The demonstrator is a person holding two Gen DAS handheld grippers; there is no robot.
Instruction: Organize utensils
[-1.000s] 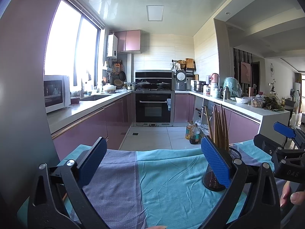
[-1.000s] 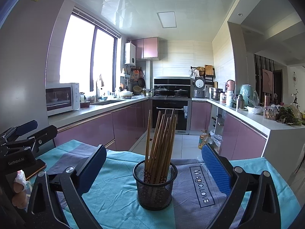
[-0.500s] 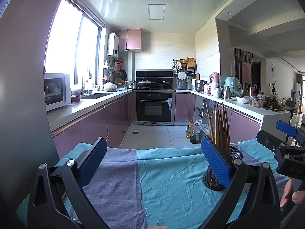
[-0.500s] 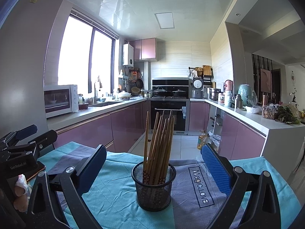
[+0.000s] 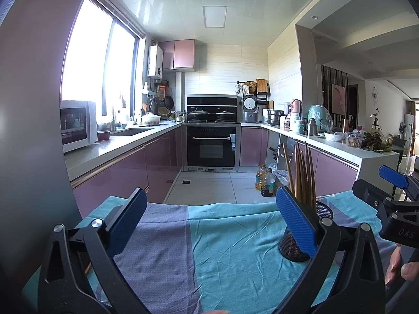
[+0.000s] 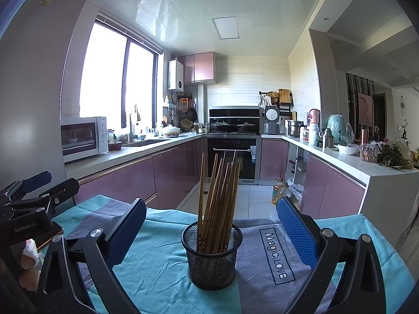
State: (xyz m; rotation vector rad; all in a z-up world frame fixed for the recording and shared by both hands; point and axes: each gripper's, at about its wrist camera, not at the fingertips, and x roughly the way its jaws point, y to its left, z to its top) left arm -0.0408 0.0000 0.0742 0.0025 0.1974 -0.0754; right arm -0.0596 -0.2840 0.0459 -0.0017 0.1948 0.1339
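A black mesh holder (image 6: 211, 257) stands upright on the cloth-covered table, filled with several wooden chopsticks (image 6: 219, 201). My right gripper (image 6: 209, 226) is open and empty, its blue pads (image 6: 297, 231) on either side of the holder, slightly nearer the camera. My left gripper (image 5: 209, 219) is open and empty over bare cloth; the holder (image 5: 309, 238) sits behind its right finger, and the chopsticks (image 5: 302, 175) rise above it. Each gripper shows at the edge of the other's view.
The table carries a teal and purple cloth (image 6: 264, 256) printed "Magic.LOVE". Beyond its far edge are kitchen floor, pink cabinets, an oven (image 5: 212, 147) and oil bottles (image 5: 264, 180) on the floor. Counters run along both sides.
Both views have drifted slightly; the holder and chopsticks stand unmoved. Both grippers stay open.
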